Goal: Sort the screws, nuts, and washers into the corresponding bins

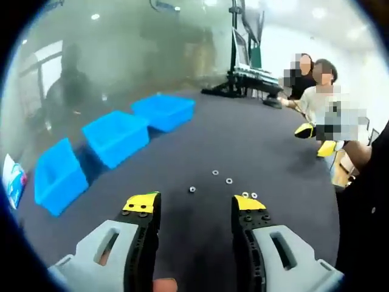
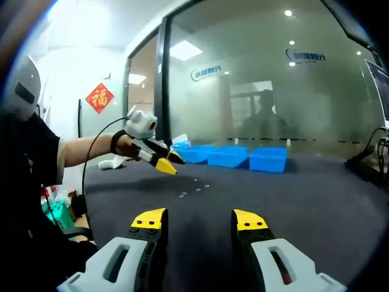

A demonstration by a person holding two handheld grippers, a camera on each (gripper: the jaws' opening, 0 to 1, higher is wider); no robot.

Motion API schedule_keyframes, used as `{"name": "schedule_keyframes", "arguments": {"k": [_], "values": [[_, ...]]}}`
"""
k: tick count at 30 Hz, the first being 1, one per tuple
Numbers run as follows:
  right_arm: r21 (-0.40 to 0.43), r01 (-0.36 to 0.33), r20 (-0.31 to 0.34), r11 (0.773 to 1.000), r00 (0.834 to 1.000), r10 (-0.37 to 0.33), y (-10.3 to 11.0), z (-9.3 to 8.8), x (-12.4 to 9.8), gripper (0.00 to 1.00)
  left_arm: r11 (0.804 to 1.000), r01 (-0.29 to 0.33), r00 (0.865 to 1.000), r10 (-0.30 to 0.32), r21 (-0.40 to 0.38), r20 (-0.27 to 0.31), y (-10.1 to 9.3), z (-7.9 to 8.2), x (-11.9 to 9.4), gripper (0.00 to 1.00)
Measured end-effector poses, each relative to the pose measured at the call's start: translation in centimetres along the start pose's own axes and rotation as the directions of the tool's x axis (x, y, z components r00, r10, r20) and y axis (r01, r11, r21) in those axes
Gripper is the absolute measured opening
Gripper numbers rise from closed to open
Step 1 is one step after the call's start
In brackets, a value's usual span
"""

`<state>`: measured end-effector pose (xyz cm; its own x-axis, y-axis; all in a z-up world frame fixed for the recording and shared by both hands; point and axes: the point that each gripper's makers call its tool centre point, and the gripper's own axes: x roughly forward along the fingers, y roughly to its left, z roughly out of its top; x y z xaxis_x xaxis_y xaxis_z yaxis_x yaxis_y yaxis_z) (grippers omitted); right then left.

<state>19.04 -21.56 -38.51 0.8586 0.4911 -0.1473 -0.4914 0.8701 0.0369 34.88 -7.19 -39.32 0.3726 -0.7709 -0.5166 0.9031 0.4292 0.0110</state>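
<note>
left gripper (image 1: 196,205) jaws apart, empty | right gripper (image 2: 199,219) same | bits (image 1: 228,180) too tiny to tell apart | bins (image 1: 115,137) cut off | red sign (image 2: 99,97) "福", glass logo unreadable

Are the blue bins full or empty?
They look empty: in the left gripper view, the three blue bins show only bare blue insides, while the small metal parts lie on the table.

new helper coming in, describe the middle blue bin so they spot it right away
On the dark table, three blue bins sit in a row along the edge beside the frosted glass wall. The middle bin has a blue bin on each side; the others have one neighbour.
</note>
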Motion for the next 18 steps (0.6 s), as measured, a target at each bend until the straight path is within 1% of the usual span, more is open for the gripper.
{"name": "schedule_keyframes", "arguments": {"k": [4,9,15,18], "values": [[0.004,-0.001,-0.002,1.000,1.000,0.001,0.0,-0.3,0.0,0.38,1.000,0.010,1.000,-0.010,0.010,-0.023,0.0,0.0,1.0,0.45],[0.011,-0.001,-0.001,1.000,1.000,0.001,0.0,-0.4,0.0,0.38,0.999,0.030,0.997,-0.029,0.017,-0.069,-0.2,-0.4,2.1,0.45],[0.013,0.000,0.000,1.000,1.000,0.000,-0.1,-0.5,0.0,0.38,0.998,0.054,0.992,-0.052,0.015,-0.115,-0.4,-0.7,3.2,0.40],[0.016,0.001,-0.001,1.000,1.000,-0.001,-0.1,-0.6,-0.1,0.38,0.998,0.055,0.990,-0.052,0.018,-0.133,-0.3,-0.9,3.5,0.37]]}}
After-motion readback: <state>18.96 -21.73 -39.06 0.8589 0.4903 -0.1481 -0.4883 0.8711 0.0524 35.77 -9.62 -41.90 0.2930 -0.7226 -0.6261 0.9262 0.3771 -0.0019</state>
